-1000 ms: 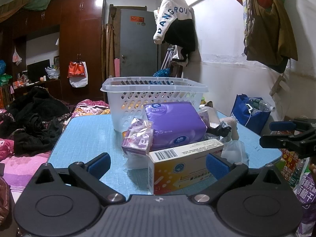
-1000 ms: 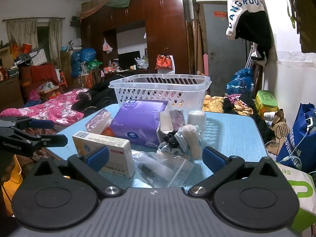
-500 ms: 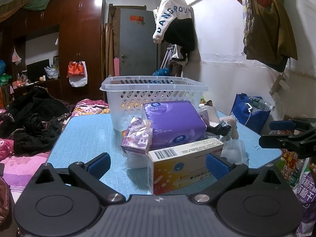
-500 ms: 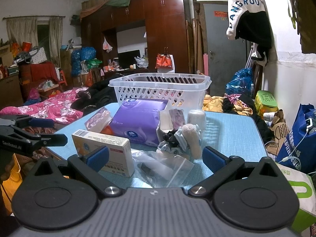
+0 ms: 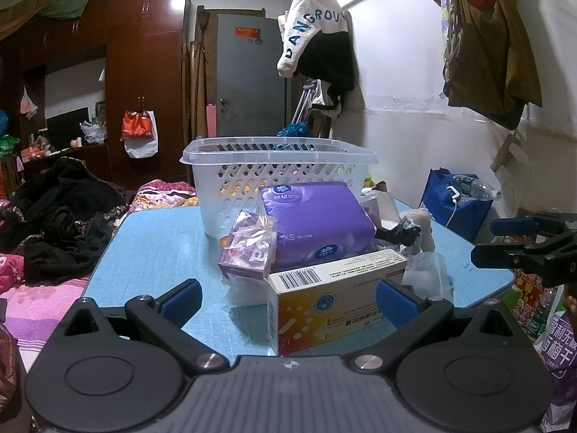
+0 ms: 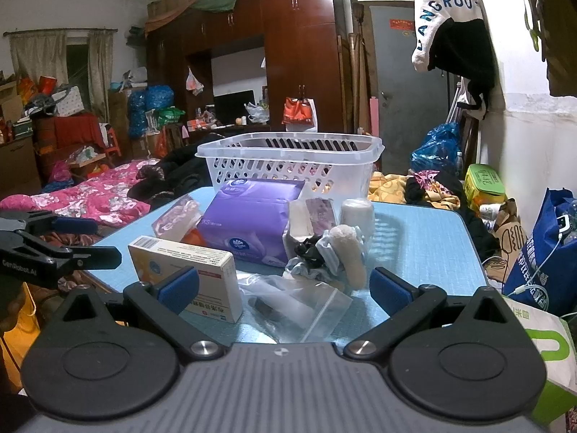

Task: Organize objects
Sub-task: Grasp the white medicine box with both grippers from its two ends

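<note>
Clutter for sorting sits bunched on the blue tabletop [image 5: 151,241], in front of a white perforated plastic basket [image 5: 277,166] at the far side. My left gripper [image 5: 288,297] is spread wide and holds nothing; a cardboard medicine box [image 5: 339,303] with a barcode lies between its blue pads, and its right end seems to reach the right pad, though I cannot be sure they touch. My right gripper [image 6: 285,288] is equally wide and empty, hovering over a clear zip bag [image 6: 299,306] that lies flat and crinkled at the near edge.

Behind the box a soft purple tissue pack [image 5: 317,223] leans against the basket wall, with a smaller glossy purple packet [image 5: 249,249] on its left. To the right, in the right wrist view, a pale rolled bandage [image 6: 351,256] rests against a crumpled wad of black and light-blue fabric [image 6: 313,252], and a white roll [image 6: 357,213] stands upright just beyond.

Open tabletop lies on the left of the pile and on the far right, beside the basket. Each gripper shows at the edge of the other's view, well apart.
</note>
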Action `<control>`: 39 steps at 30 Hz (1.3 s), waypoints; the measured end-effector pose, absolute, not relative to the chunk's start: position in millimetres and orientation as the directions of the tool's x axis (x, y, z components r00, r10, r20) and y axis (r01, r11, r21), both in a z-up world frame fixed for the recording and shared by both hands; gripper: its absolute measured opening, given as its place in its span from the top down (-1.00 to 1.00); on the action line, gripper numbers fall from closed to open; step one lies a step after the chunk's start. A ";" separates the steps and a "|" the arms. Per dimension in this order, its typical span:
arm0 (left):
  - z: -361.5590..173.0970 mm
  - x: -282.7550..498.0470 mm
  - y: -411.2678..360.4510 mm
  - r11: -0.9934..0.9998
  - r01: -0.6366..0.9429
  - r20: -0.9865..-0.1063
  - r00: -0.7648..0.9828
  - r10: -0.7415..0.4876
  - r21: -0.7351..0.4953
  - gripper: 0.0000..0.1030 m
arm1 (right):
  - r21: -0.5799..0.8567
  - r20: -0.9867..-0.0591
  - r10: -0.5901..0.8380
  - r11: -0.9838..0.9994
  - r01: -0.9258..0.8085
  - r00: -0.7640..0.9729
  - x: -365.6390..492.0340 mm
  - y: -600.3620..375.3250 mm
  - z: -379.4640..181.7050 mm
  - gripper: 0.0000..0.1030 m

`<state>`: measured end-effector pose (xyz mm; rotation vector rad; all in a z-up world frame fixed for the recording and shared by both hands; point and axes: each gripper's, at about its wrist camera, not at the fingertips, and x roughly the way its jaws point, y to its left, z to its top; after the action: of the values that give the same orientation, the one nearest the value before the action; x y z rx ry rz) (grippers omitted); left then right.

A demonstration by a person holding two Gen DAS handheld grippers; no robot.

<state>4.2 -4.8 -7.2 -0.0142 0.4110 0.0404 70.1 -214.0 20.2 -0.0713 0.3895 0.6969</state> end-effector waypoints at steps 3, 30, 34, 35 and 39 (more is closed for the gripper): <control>-7.0 4.2 -5.2 0.999 -0.040 -0.402 0.915 0.035 -0.004 -1.00 | 0.069 -0.374 0.612 0.767 -0.637 0.697 70.4 -213.3 20.3 -1.00; -2.0 4.4 12.1 0.986 -0.166 -0.230 0.960 0.160 -0.005 -1.00 | 0.029 -0.182 0.633 0.768 -0.639 0.752 68.3 -219.1 13.9 -1.00; -11.8 18.5 25.5 0.989 -0.145 -0.288 0.949 0.132 -0.026 -1.00 | 0.026 -0.196 0.638 0.762 -0.646 0.745 75.2 -211.8 3.9 -1.00; -13.6 17.1 27.7 0.991 -0.128 -0.282 0.952 0.114 -0.031 -1.00 | 0.044 -0.205 0.659 0.745 -0.666 0.724 77.2 -210.9 2.2 -1.00; -21.5 4.6 30.4 0.997 -0.065 -0.238 0.970 0.055 -0.036 -1.00 | 0.124 -0.236 0.745 0.660 -0.741 0.624 81.1 -208.0 -4.7 -1.00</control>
<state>4.6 30.4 -21.5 -0.0433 0.2388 0.0603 81.1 -208.0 -4.7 0.0151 0.2780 0.8534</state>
